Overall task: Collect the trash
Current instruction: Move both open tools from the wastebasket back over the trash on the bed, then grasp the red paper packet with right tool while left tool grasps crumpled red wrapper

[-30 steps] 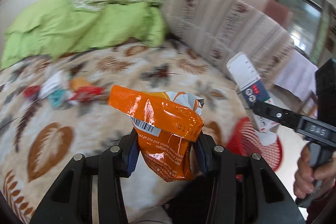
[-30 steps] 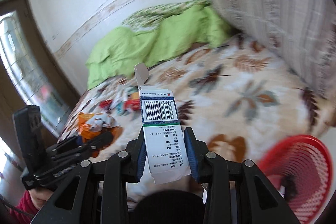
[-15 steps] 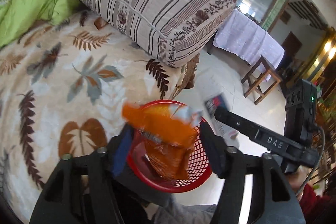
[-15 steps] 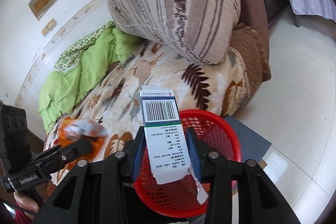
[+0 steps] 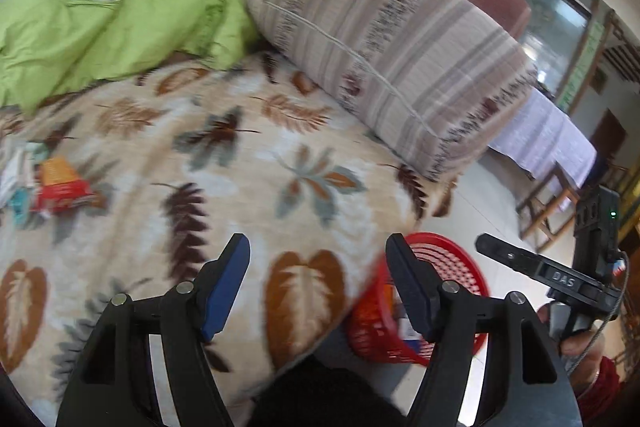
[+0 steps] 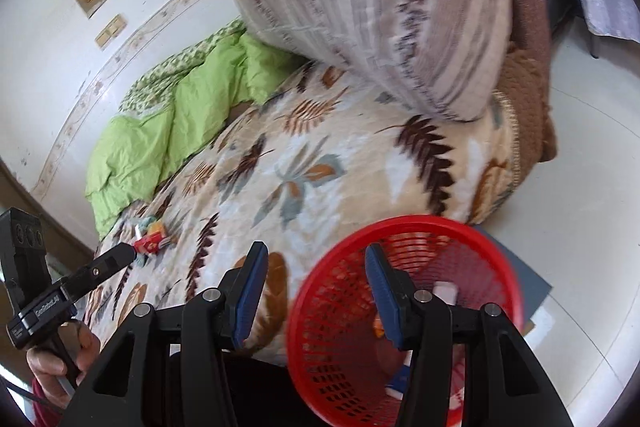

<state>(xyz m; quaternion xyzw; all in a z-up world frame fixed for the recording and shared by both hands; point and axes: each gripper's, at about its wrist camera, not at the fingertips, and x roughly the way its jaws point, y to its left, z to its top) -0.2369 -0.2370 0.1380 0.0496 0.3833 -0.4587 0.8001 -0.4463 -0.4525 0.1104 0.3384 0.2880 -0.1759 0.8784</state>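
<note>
The orange snack wrapper (image 6: 379, 327) and white carton (image 6: 444, 293) now lie in the red mesh plastic basket (image 6: 404, 227); a second ago I gripped both. My left claw (image 5: 318, 283) and right claw (image 6: 316, 291) are opening, empty. Next, I judge: reach back for the bright wrappers (image 5: 60, 183) on the leaf-patterned blanket (image 5: 248, 163).

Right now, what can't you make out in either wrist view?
- Contents of the red basket: right wrist view, mesh wall and the right gripper cover them; only orange and white scraps show.
- Wrappers on the bedspread: left wrist view, motion blur; labels unreadable.
- Same pile, right wrist view: too small, partly behind the left gripper's tip.
- Basket base: left wrist view, cut by the bedspread edge.
</note>
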